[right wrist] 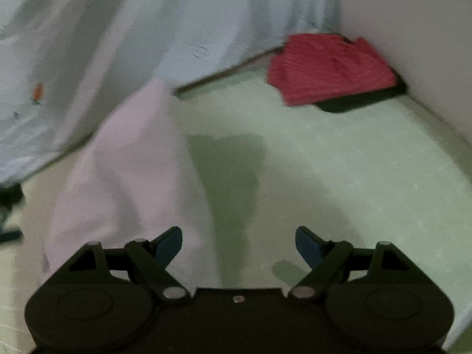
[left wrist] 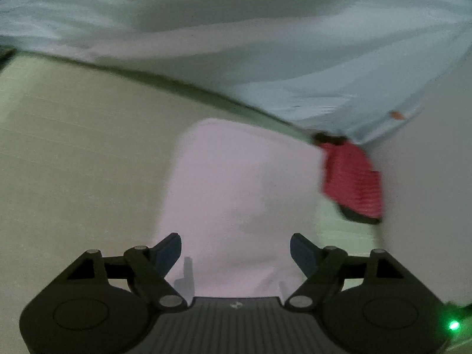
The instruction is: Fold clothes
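Note:
A pale pink garment (left wrist: 236,191) lies as a long folded strip on the light green bed surface (left wrist: 73,162). My left gripper (left wrist: 235,244) hovers over the strip's near end, jaws wide apart, with cloth below them but nothing pinched. In the right wrist view the same pink garment (right wrist: 126,177) runs along the left side. My right gripper (right wrist: 238,239) stands open over the bare green surface (right wrist: 339,162) beside the garment's right edge. Its left fingertip overlaps that edge in the picture. Both views are blurred.
A folded red cloth (right wrist: 327,67) rests on something dark in the far corner, also visible as the red cloth (left wrist: 351,180). A light blue sheet with orange spots (right wrist: 147,29) hangs along the back. A pale wall (right wrist: 413,29) bounds the right side. A dark object (right wrist: 8,197) sits at the left edge.

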Motion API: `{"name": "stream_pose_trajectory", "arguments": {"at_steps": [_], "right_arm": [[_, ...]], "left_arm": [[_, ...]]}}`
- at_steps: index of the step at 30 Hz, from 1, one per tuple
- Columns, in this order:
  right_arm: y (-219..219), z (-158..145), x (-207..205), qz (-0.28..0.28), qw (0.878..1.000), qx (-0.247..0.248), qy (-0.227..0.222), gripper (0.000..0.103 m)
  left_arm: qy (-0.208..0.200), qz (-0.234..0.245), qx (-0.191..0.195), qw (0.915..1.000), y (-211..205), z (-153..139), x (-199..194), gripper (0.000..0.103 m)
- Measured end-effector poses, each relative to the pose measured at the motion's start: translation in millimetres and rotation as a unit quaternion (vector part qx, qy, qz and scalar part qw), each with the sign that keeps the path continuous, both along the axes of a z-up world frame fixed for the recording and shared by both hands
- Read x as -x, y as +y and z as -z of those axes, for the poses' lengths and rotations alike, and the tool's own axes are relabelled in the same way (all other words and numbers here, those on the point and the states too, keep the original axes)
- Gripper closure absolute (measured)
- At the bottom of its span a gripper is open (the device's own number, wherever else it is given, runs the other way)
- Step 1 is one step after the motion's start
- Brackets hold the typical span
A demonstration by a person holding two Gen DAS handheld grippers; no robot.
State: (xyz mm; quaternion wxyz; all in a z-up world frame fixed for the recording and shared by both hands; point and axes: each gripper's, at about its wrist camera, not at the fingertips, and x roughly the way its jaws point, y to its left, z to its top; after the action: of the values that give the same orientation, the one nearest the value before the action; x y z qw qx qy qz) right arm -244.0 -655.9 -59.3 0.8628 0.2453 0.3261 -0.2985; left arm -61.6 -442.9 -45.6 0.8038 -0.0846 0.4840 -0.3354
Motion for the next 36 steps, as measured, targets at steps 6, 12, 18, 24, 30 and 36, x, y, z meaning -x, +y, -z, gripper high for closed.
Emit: {"name": "stream_pose_trajectory", "arguments": {"at_steps": [6,12,18,24,30,36], "right_arm": [[2,10,-49,-0.037,0.998,-0.044,-0.032,0.018],[-30,21,-77,-0.054,0.987,-0.14,-0.052,0.096],[-59,-22,-68,-0.043,0.985,-0.122,-0.116,0.098],[-73,13,-81,-0.018,0.994,-0.105,0.006,0.046],[-85,47,-66,-0.015,0.976,-0.211,-0.045,0.015],[-92,59,-76,-0.054,0.968,-0.24,-0.047,0.012]], "left_arm": [[0.023,-0.016,-0.011,0.9995,35,10,-14,0.021],[0.012,-0.003,-0.017,0.9998,44,5,-21,0.021],[-0.005,0.014,-0.032,0.9994,28,8,-22,0.018],[0.013,0.025,-0.031,0.9991,2,23,-28,0.013],[0.061,0.02,-0.035,0.9973,-20,54,-43,0.012],[0.086,0.029,-0.013,0.9958,-39,74,-58,0.007]]}}
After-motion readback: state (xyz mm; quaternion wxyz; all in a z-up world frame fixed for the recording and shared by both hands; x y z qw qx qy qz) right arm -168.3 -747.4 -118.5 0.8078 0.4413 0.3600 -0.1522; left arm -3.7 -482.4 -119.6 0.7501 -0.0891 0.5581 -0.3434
